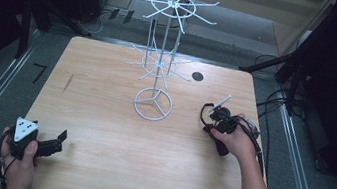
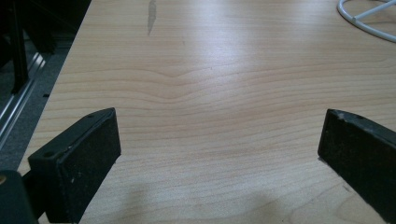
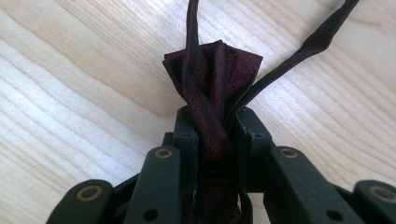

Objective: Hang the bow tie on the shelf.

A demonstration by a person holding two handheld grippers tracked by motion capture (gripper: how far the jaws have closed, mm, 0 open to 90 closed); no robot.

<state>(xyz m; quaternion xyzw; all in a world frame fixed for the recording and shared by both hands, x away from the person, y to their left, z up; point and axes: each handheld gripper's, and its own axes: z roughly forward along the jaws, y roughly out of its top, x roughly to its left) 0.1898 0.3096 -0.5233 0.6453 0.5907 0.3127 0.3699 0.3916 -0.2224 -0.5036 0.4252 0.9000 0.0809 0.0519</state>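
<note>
My right gripper [image 1: 211,120] rests on the right side of the wooden table [image 1: 102,115], pointing left. It is shut on a dark maroon bow tie [image 3: 212,79], whose bunched cloth sticks out past the jaw tips. In the right gripper view [image 3: 215,123] two thin dark straps [image 3: 303,46] run away from the bow tie across the wood. In the high view the bow tie [image 1: 208,113] is a small dark lump at the jaws. My left gripper [image 1: 59,140] lies near the table's front left corner, open, and in its own view [image 2: 219,140] only bare wood lies between its jaws.
A white wire display stand [image 1: 162,48] with two tiers of radiating hooks rises from a ring base [image 1: 153,104] at the table's middle back. The base's edge [image 2: 364,21] is at the top right of the left gripper view. A dark round hole [image 1: 197,76] lies right of the stand.
</note>
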